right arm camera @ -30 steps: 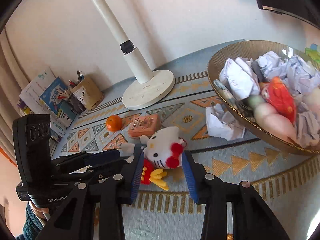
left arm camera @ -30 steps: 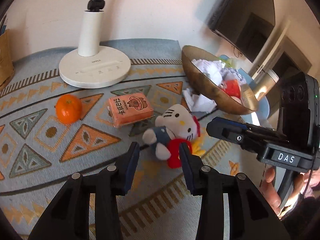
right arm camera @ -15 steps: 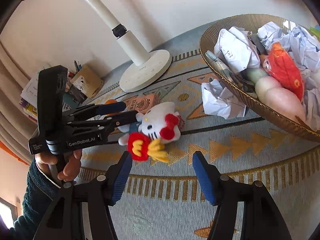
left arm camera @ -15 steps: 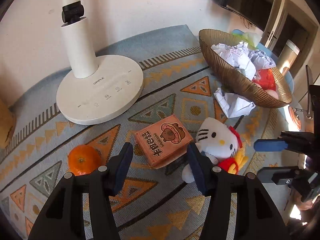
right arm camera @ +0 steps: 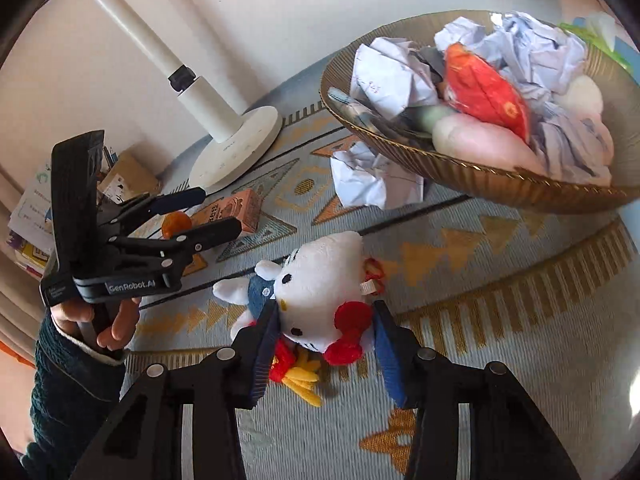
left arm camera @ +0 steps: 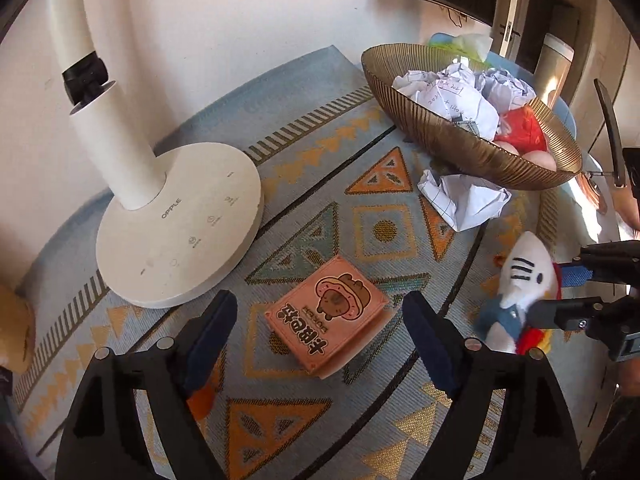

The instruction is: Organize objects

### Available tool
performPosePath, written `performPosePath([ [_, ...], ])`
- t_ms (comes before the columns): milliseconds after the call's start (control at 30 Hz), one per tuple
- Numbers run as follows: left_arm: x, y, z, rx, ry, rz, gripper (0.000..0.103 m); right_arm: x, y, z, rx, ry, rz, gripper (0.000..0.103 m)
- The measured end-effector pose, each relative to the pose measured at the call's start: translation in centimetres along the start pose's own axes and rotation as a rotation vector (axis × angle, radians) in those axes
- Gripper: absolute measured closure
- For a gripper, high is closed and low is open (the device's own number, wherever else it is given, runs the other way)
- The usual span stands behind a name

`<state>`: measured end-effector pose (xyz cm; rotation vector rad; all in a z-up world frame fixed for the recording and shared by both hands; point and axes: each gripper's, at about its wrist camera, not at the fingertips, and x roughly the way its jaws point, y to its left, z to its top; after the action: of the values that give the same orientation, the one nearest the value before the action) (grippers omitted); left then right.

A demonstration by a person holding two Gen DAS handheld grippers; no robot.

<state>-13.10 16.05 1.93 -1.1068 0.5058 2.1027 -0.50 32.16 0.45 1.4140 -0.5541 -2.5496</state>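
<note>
Left gripper [left arm camera: 320, 336]: pointed steeply down at the surface, jaws spread wide and opening; a pink box lies between the fingers, pads not touching it. In the right wrist view the same gripper appears at left, gripped from below by the person's left hand [right arm camera: 100, 320], with a dark knitted sleeve [right arm camera: 68, 380] over the wrist.

Right gripper [right arm camera: 324, 344]: also angled down, jaws closing, the blue pads [right arm camera: 266, 344] pressing both sides of a white plush cat's head. The hand holding it is not visible.
</note>
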Motion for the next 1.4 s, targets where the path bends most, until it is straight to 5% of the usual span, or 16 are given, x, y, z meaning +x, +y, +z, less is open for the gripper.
performPosePath([
  [200, 0.8, -2.5, -0.6, 0.063, 0.075, -0.105, 0.019, -1.3, -1.0, -1.5, -0.025, -0.031, 0.027, 0.059],
  [333, 0.7, -4.3, -1.1, 0.082, 0.066, -0.035, 0.020, -1.2, -1.3, -2.0, -0.030, -0.048, 0.057, 0.058],
  [467, 0.3, -4.5, -0.8, 0.005, 0.028, -0.023, 0.055, -1.4, -1.5, -2.4, -0.035, -0.043, 0.077, 0.056],
  [567, 0.2, -5.3, -1.0, -0.014, 0.006, 0.037, 0.059, -1.6, -1.6, -2.8, -0.043, -0.034, 0.096, 0.055],
  [733, -2.7, -6.0, -3.5, -0.151, -0.039, 0.078, 0.060, -2.1, -1.6, -3.6, -0.080, -0.014, 0.155, 0.038],
  [1067, -7.6, -4.5, -12.2, -0.498, -0.146, 0.175, 0.060, -2.6, 0.1, -4.9, -0.181, -0.002, 0.108, 0.024],
  [1167, -7.7, -3.5, -12.0, -0.542, -0.197, 0.188, 0.060, -2.4, 0.3, -4.9, -0.171, -0.004, 0.113, 0.019],
  [1400, -7.4, -4.1, -12.0, -0.520, -0.183, 0.213, 0.060, -2.4, 1.0, -5.3, -0.184, 0.001, 0.082, 0.014],
])
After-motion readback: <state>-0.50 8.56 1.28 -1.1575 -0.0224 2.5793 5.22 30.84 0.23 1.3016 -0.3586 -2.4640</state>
